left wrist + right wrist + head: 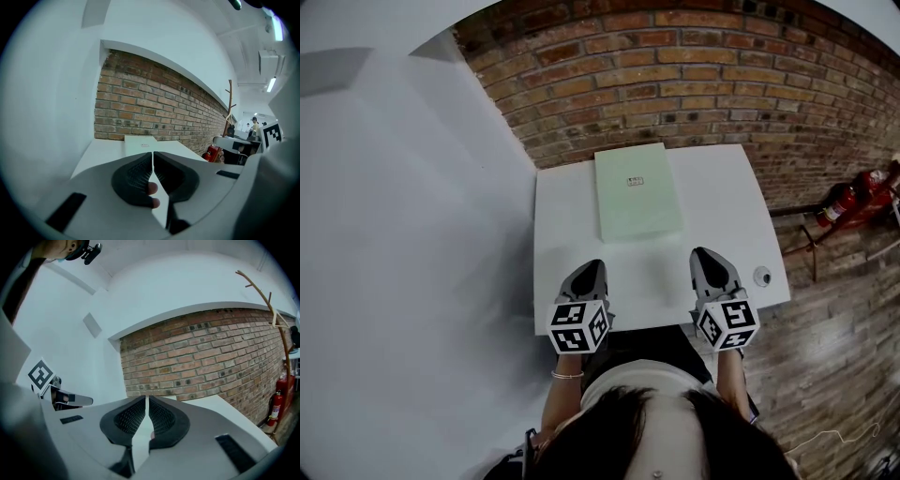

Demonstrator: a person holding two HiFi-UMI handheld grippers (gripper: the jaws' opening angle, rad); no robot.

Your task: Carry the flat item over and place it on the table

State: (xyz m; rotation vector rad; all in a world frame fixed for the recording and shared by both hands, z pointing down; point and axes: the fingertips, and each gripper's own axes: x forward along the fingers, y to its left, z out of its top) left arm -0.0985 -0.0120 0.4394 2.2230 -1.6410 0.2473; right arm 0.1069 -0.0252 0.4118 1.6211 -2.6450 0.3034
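A flat pale green item (637, 192) with a small label lies on the far half of the white table (741, 216), against the brick wall. It shows as a thin pale slab (139, 139) past the jaws in the left gripper view. My left gripper (592, 266) is over the table's near edge, jaws shut with nothing between them. My right gripper (705, 253) is beside it to the right, also shut and empty. Both are well short of the item. In the gripper views the left gripper (153, 153) and the right gripper (147, 398) show their pads together.
A small round grey object (762, 276) sits near the table's right edge. A white wall (412, 234) runs along the left. Red fire extinguishers (853, 199) stand on the wooden floor at the right. A bare coat stand (269, 310) rises by the brick wall.
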